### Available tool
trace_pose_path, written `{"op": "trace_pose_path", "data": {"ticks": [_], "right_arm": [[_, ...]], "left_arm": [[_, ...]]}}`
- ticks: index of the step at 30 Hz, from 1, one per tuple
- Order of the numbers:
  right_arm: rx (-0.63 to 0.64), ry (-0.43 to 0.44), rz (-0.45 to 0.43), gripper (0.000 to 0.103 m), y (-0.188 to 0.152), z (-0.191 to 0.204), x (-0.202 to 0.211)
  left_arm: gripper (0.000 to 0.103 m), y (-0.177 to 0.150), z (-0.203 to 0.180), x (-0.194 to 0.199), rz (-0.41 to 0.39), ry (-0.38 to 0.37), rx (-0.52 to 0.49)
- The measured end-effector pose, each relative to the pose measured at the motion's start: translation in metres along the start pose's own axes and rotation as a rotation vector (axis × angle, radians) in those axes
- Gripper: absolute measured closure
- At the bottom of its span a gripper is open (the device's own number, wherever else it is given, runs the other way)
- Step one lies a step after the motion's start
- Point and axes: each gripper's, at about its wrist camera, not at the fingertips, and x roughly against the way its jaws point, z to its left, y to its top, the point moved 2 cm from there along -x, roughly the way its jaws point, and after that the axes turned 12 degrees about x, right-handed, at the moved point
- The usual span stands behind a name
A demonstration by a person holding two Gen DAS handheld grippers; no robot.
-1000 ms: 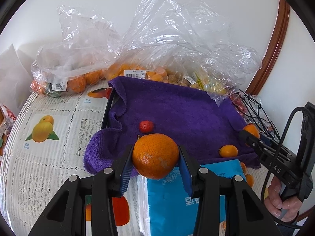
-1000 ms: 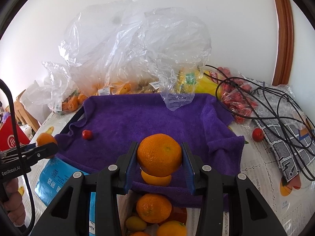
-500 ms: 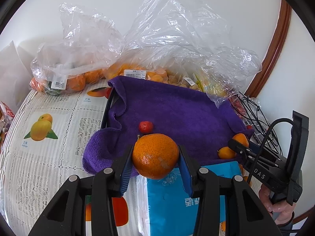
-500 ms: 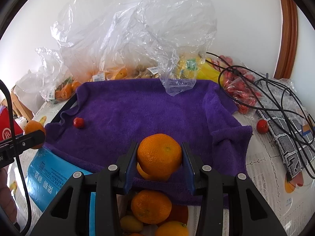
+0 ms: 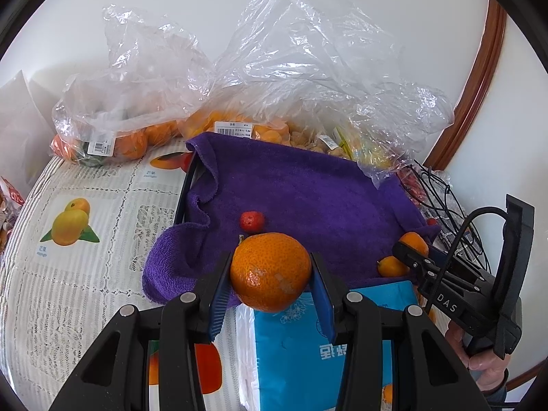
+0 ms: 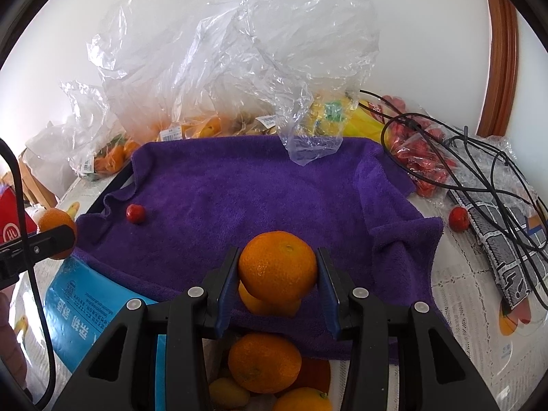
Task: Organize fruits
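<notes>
At the lower middle of the left wrist view, the left tool [image 5: 270,282] was clamped on an orange [image 5: 270,271], held above the near edge of the purple towel [image 5: 308,198]. The right tool [image 6: 277,282] gripped a second orange [image 6: 277,266] at the lower middle of its view, over the same towel. A small red fruit [image 6: 135,213] lay on the towel's left part, apart from both.

The print on the bags' price labels [image 5: 233,129] is too small to read. Crumpled plastic bags [image 6: 239,54] veil the fruit behind the purple towel [image 6: 257,185]. The left hand-held gripper [image 5: 270,282] covers part of the blue packet [image 5: 301,352], and the lower fruits [image 6: 263,363] run off the picture's bottom edge.
</notes>
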Motion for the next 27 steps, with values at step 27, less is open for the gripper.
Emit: {"op": "trace_pose_path", "data": {"ticks": [27], "right_arm": [[-0.016, 0.024, -0.018, 0.048, 0.003, -0.004, 0.019]], "left_arm": [[0.062, 0.011, 0.004, -0.005, 0.0, -0.019, 0.047]]}}
